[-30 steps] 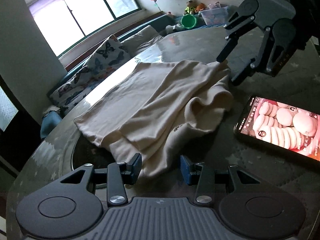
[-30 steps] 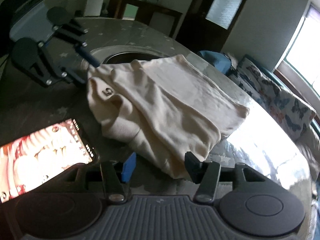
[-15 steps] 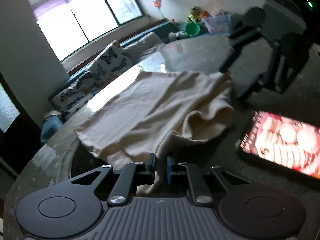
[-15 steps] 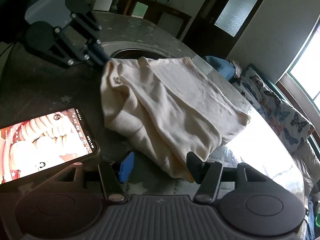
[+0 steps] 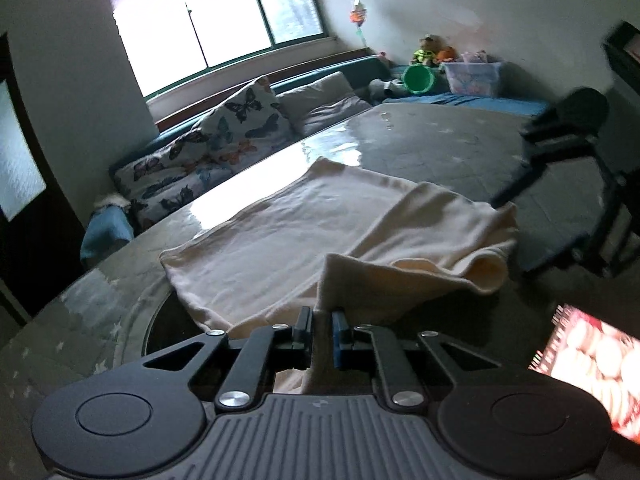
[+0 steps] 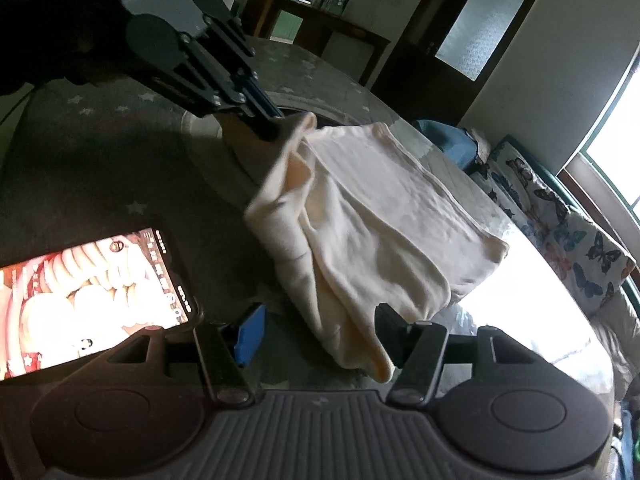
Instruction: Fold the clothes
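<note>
We see a cream shirt (image 5: 304,232) lying on a round table (image 5: 440,148). Part of it is spread flat, and the side near the phone (image 6: 88,300) is bunched up in soft folds. Our left claw (image 5: 320,330) has its two fingers pressed close together on a corner of the shirt, and that corner is lifted up off the table. In the right view we see the same claw (image 6: 280,122) pinching the far end of the shirt.

Our right claw (image 6: 316,330) is wide open. The near end of the shirt hangs between its two fingers, but they do not squeeze it.

The phone lies on the table just beside the shirt, and its screen is lit. Past the table there is a butterfly pillow (image 5: 244,120) under a bright window (image 5: 224,12).
</note>
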Motion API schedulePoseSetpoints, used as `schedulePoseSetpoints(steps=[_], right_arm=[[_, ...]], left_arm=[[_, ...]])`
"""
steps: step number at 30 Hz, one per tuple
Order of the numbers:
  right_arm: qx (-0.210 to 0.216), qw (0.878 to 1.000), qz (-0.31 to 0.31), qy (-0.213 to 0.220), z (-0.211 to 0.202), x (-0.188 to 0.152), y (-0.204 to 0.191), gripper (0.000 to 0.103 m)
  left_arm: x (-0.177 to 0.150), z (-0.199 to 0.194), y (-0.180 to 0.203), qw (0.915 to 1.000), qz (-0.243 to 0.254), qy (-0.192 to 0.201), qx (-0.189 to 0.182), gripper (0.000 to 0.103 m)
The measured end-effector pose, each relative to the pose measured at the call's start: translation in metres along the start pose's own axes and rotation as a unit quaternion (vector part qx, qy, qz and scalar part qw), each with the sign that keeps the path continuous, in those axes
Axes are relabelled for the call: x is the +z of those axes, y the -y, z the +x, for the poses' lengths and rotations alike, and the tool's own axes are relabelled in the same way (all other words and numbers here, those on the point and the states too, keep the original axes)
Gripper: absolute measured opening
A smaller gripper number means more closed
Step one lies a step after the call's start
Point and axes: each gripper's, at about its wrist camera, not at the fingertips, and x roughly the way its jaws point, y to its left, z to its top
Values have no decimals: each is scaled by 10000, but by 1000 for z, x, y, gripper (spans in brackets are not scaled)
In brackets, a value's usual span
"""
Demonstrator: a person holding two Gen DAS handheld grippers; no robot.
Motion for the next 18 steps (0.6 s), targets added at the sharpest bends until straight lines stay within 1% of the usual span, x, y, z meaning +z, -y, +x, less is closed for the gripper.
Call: schedulePoseSetpoints(steps=[4, 9, 12, 18], right_arm=[[39, 10000, 70, 25, 2, 1, 2, 61], [125, 9997, 203, 72, 6, 4, 5, 61], [260, 9991, 332, 110, 9, 6, 8, 61], [322, 9985, 415, 144, 3, 5, 13, 61]], left_arm=[[4, 9, -8, 9997, -212, -61, -57, 11], [5, 15, -10, 9997, -220, -87, -95, 11], [6, 17, -11, 9997, -220, -98, -101, 11], [5, 19, -13, 9995, -268, -94, -119, 11]])
